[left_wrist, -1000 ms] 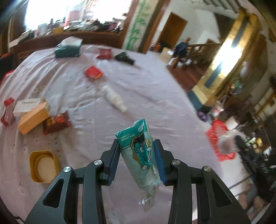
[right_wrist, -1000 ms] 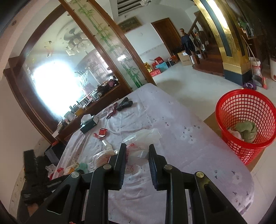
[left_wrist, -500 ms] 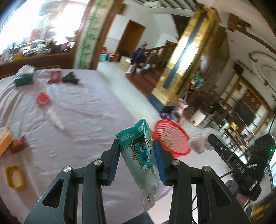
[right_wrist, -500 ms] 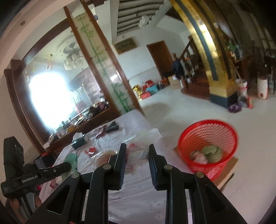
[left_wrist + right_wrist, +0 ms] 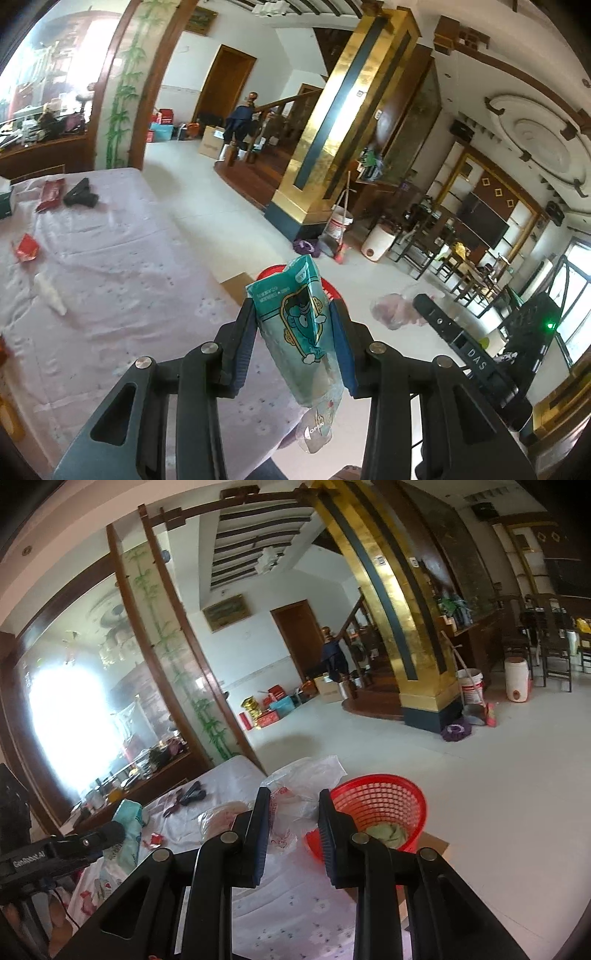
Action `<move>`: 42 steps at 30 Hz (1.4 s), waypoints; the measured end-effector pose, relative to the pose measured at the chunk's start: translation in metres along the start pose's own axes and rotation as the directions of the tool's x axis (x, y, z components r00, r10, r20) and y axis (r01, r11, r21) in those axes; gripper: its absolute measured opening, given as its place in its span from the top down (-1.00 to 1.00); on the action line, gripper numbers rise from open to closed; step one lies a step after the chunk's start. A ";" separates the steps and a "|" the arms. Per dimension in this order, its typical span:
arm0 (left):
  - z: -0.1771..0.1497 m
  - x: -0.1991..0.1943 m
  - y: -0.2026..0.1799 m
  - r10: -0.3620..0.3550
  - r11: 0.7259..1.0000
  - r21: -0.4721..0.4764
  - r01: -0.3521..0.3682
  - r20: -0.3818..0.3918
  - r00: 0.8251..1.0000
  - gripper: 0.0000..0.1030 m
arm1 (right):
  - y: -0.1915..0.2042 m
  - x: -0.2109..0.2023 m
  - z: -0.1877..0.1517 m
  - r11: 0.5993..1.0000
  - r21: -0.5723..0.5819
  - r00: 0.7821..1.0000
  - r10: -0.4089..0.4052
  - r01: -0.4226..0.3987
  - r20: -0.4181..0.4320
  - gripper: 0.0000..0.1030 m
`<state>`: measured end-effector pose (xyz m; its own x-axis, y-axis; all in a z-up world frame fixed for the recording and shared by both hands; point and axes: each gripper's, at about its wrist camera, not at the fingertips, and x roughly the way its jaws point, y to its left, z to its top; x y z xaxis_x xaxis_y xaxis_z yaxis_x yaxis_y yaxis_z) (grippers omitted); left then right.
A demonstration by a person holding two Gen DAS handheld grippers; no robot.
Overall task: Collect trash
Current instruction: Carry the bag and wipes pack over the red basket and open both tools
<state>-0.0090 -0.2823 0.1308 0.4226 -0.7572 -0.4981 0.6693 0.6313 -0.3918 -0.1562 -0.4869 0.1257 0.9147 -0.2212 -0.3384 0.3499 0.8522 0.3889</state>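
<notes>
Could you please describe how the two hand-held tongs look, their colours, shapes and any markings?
Both are black, angular two-finger tongs with triangular cut-outs and round silver pivot pins. The left tongs have blue pads on their inner faces; the right tongs have dark pads. White lettering runs along each body, partly legible. A green light glows on the right unit.

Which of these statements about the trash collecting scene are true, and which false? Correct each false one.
1. The left tongs grip a teal packet. True.
2. The right tongs hold a glass bottle. False: they hold a clear plastic bag.
3. The red basket stands on the floor beside the table. True.
4. The red basket is empty. False: greenish trash lies inside.
</notes>
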 end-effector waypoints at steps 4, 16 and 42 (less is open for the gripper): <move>0.004 0.018 -0.008 -0.035 0.999 0.014 0.035 -0.016 0.999 0.26 | -0.008 0.005 0.003 1.000 0.016 1.000 -0.019 0.019 0.003 0.49; 0.012 0.107 -0.015 -0.094 0.995 0.015 0.096 -0.110 0.989 0.26 | -0.048 0.039 0.005 0.993 0.105 0.999 -0.050 0.051 -0.014 0.48; 0.018 0.249 0.005 -0.039 0.998 -0.066 0.024 -0.242 0.969 0.25 | -0.089 0.131 -0.011 0.980 0.026 0.968 -0.191 0.198 -0.163 0.45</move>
<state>0.1105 -0.4703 0.0189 0.2355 -0.7179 -0.6551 0.6375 0.6229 -0.4535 -0.0703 -0.5869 0.0376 0.7856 -0.3000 -0.5411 0.5293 0.7788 0.3367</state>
